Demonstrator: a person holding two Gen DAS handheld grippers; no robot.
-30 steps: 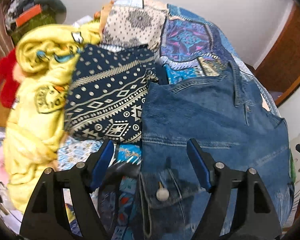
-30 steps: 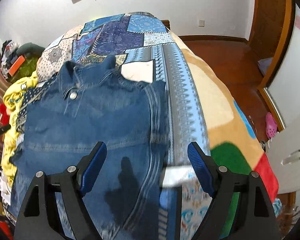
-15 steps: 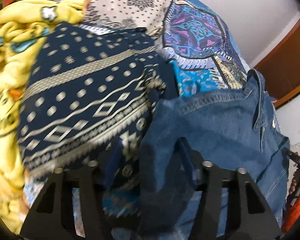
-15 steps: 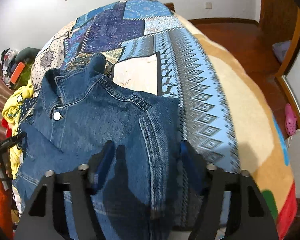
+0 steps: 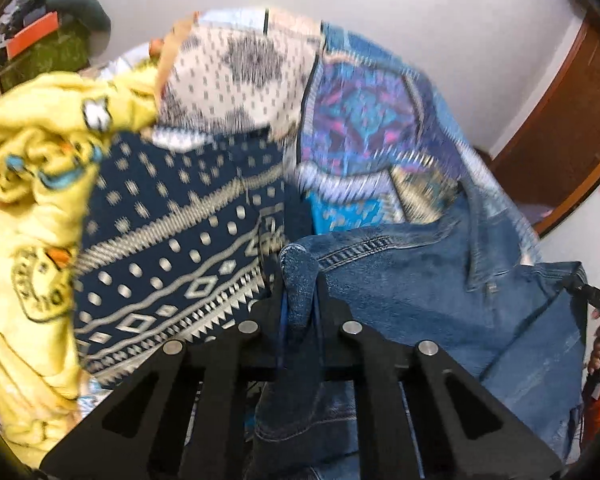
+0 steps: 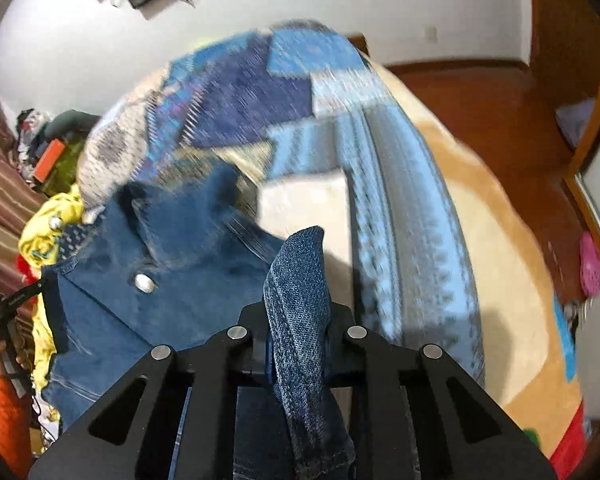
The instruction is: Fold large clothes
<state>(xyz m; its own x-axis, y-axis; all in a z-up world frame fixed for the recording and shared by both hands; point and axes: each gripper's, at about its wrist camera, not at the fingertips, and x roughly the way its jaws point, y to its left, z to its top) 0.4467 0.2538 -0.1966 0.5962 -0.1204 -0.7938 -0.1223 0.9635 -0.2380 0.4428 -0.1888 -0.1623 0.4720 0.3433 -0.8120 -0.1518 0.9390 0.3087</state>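
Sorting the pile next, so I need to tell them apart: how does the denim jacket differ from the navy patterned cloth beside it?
The denim jacket is plain blue with stitched seams; the navy patterned cloth carries cream dots and diamonds. The jacket is pinched by the left gripper and right gripper; the cloth lies ungripped. Both rest on the patchwork bedspread.

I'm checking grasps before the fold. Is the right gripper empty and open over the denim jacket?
No, the right gripper is shut on a pinched fold of the denim jacket, which sticks up between its fingers.
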